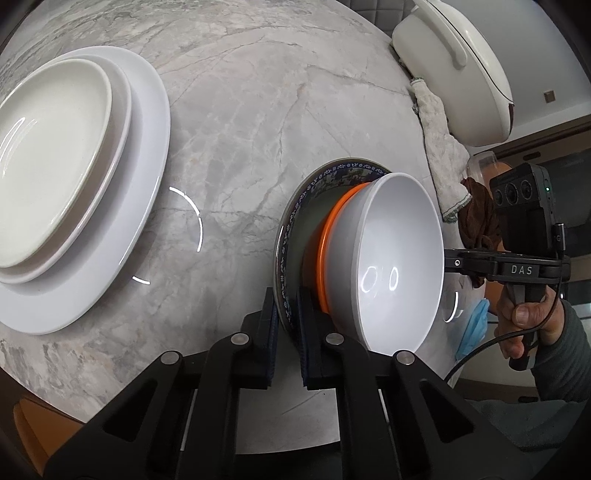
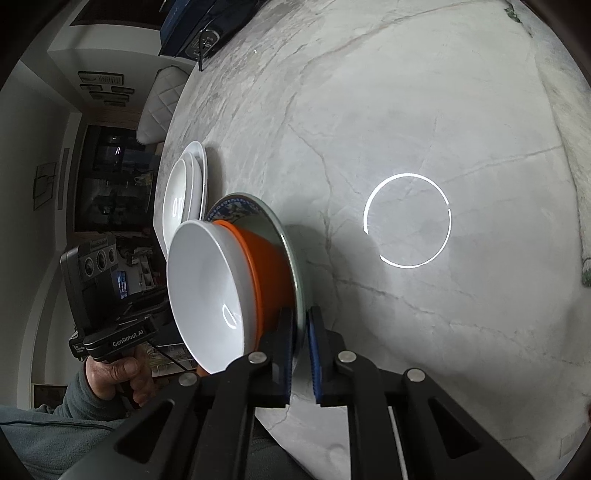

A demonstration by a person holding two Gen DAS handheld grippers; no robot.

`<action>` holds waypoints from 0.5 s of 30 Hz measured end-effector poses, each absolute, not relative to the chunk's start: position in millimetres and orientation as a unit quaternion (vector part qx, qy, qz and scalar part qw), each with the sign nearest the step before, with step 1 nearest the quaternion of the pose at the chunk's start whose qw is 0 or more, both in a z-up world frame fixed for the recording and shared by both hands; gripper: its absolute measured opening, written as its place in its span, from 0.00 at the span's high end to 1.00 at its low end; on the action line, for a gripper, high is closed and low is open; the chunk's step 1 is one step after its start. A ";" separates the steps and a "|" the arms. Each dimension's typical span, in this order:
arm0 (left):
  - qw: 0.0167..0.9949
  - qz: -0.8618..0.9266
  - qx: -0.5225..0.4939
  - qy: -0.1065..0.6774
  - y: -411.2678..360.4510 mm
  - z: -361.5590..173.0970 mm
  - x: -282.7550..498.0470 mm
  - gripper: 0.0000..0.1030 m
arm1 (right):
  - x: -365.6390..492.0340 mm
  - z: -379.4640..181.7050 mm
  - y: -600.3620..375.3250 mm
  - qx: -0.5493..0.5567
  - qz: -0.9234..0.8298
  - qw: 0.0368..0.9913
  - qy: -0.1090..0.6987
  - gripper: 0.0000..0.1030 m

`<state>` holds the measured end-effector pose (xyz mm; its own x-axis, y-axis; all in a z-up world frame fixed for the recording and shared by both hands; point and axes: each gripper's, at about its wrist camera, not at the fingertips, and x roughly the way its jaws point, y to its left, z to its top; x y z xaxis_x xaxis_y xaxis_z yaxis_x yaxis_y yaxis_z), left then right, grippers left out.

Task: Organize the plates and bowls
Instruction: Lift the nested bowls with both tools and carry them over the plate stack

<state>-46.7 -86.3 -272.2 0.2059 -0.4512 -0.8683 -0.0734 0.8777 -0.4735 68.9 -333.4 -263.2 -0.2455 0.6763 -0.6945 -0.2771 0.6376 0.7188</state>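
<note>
A blue-patterned plate [image 1: 295, 206] carries an orange bowl [image 1: 325, 240] with a white bowl [image 1: 399, 254] nested in it. My left gripper [image 1: 288, 332] is shut on the plate's rim at one side. My right gripper [image 2: 301, 347] is shut on the same plate's [image 2: 236, 205] rim at the opposite side, next to the orange bowl [image 2: 273, 266] and white bowl [image 2: 203, 280]. The plate sits close over the marble table [image 1: 240, 110]. A stack of white plates [image 1: 74, 177] lies to the left, also in the right wrist view [image 2: 188, 184].
A white lidded pot [image 1: 454, 62] and a crumpled cloth [image 1: 443, 147] sit at the table's far right edge. A dark blue box [image 2: 199, 26] lies at the far end. A padded chair [image 2: 159, 107] stands beyond the table edge.
</note>
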 end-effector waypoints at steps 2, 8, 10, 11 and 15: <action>0.746 -0.123 -0.213 0.619 -86.6 -271.1 -48.3 0.94 | 69.4 -262.3 -334.2 0.147 0.399 0.597 0.681 0.88; 0.755 -0.116 -0.209 0.611 -85.0 -256.0 -50.8 0.94 | 67.6 -255.2 -332.5 0.142 0.401 0.599 0.678 0.88; 0.757 -0.113 -0.209 0.608 -82.3 -248.0 -51.7 0.94 | 66.3 -249.7 -330.1 0.140 0.403 0.601 0.676 0.88; 0.760 -0.112 -0.210 0.605 -80.4 -243.1 -52.6 0.94 | 65.7 -246.3 -328.1 0.139 0.404 0.602 0.674 0.88; 0.766 -0.108 -0.212 0.597 -69.7 -223.9 -56.7 0.94 | 66.3 -230.1 -318.4 0.133 0.411 0.608 0.666 0.88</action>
